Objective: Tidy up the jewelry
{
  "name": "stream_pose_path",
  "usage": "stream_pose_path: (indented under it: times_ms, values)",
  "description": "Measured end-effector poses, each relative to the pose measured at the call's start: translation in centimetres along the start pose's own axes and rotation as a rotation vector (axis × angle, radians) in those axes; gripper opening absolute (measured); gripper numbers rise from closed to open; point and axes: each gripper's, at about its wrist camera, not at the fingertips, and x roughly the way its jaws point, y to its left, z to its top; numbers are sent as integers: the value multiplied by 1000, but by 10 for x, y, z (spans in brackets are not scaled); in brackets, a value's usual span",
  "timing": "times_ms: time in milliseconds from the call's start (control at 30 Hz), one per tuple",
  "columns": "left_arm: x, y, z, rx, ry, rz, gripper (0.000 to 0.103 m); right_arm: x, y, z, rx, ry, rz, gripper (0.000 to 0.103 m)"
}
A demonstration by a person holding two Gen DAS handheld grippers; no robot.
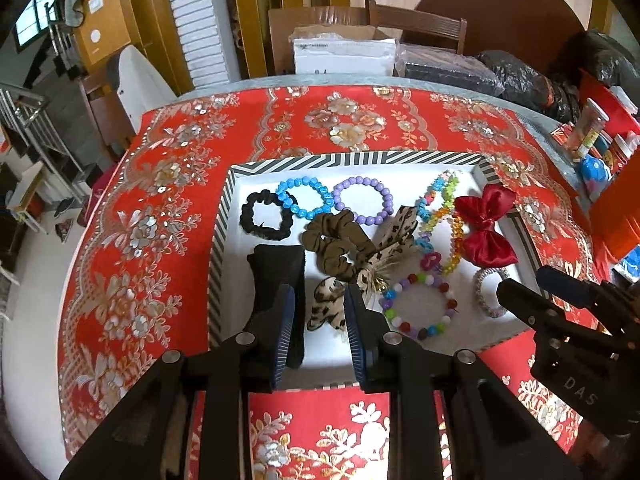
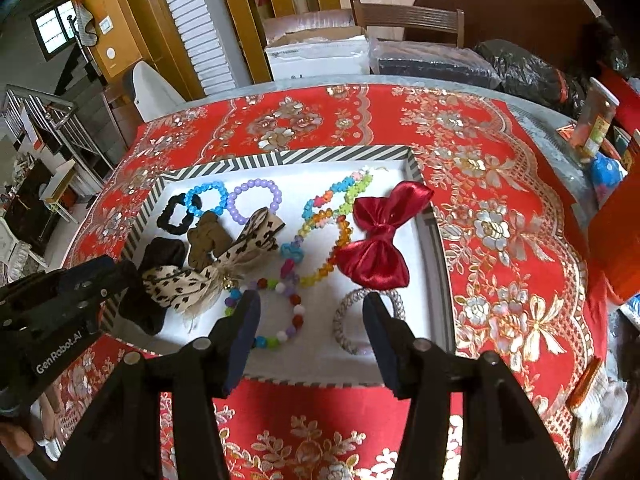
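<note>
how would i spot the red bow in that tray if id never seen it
Find the striped-rimmed white tray on the red floral tablecloth. Along its right side, just above a silvery coil hair tie, lies the red bow. It is the only shiny satin piece there; the other bow is leopard print.

Right gripper [image 2: 310, 312], fingers apart, hangs above the jewelry tray [image 2: 404, 152].

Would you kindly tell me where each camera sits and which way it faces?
Left wrist: on the left gripper, angled down at the tray's left half; its two fingers show, the right gripper at right.
Right wrist: on the right gripper, angled down at the tray's right half; its fingers show, the left gripper at left.
Shared: red bow, purple bracelet.
</note>
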Motion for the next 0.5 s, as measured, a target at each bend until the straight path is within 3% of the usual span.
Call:
stream_pose_path:
  times_ms: [500]
  values:
    - [-34, -17, -22, 13, -53, 6, 17, -34, -2, -21, -26, -25, 18, 57]
